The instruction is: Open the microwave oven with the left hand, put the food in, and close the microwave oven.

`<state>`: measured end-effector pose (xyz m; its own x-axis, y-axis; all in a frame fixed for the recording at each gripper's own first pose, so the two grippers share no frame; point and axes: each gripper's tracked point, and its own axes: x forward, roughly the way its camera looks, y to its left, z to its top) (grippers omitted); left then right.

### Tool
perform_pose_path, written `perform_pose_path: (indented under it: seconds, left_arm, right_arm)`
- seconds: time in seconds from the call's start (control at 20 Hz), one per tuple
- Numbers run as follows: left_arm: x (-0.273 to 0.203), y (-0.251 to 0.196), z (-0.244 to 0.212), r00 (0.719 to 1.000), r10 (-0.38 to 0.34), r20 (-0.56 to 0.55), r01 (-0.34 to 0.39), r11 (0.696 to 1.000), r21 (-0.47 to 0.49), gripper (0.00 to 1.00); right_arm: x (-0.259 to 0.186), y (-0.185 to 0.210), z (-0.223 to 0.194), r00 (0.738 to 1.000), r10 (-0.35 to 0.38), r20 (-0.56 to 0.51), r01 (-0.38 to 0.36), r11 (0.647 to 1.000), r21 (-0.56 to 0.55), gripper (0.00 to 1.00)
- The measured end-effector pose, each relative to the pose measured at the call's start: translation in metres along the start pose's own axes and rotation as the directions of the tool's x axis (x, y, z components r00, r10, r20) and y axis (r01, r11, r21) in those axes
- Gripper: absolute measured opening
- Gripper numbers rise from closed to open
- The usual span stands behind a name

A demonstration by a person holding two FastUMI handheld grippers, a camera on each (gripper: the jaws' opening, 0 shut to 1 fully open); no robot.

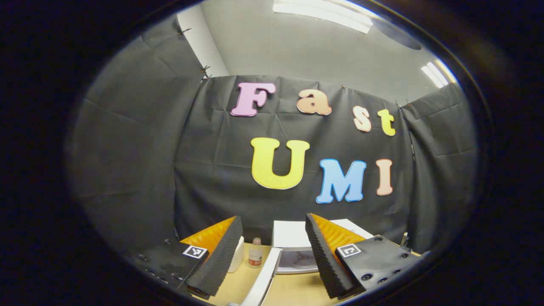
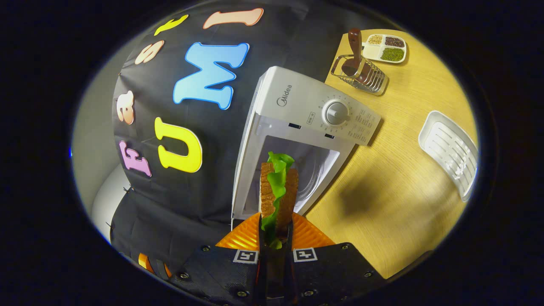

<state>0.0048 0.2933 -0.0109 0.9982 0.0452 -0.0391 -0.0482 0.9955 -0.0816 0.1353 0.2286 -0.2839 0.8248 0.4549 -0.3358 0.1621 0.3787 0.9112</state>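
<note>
In the right gripper view, my right gripper (image 2: 276,227) is shut on a sandwich (image 2: 278,191) of brown bread and green lettuce, held on edge just in front of the white microwave (image 2: 306,114). The microwave's cavity (image 2: 314,168) is exposed and the sandwich points at it. This view is rolled, so the microwave looks tilted. In the left gripper view, my left gripper (image 1: 272,227) is open and holds nothing, raised and back from the microwave (image 1: 293,236). The open door (image 1: 265,272) shows edge-on between its fingers, with the turntable (image 1: 299,260) visible inside.
A wooden table (image 2: 403,191) carries a wire basket (image 2: 365,76) with a brown-handled tool, a sectioned dish of grains (image 2: 386,47) and a white ribbed tray (image 2: 450,153). Left of the door stand a small bottle (image 1: 255,253) and a white container (image 1: 238,255).
</note>
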Motion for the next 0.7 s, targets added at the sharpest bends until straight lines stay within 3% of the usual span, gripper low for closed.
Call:
perform_pose_path:
  seconds: [0.3, 0.4, 0.7]
  left_arm:
    - [-0.008, 0.038, -0.019, 0.996, 0.066, -0.055, -0.066, 0.998, 0.000, 0.95]
    - [-0.013, 0.054, -0.020, 0.993, 0.095, -0.062, -0.096, 0.995, -0.006, 0.95]
    - [-0.037, 0.110, -0.036, 0.970, 0.210, -0.120, -0.209, 0.978, 0.016, 0.94]
  right_arm:
    - [0.082, -0.020, 0.007, 0.989, -0.101, 0.104, 0.088, 0.989, 0.122, 0.16]
    - [0.108, -0.019, 0.006, 0.985, -0.101, 0.138, 0.075, 0.980, 0.183, 0.16]
    - [0.169, -0.036, 0.011, 0.937, -0.200, 0.288, 0.126, 0.959, 0.256, 0.16]
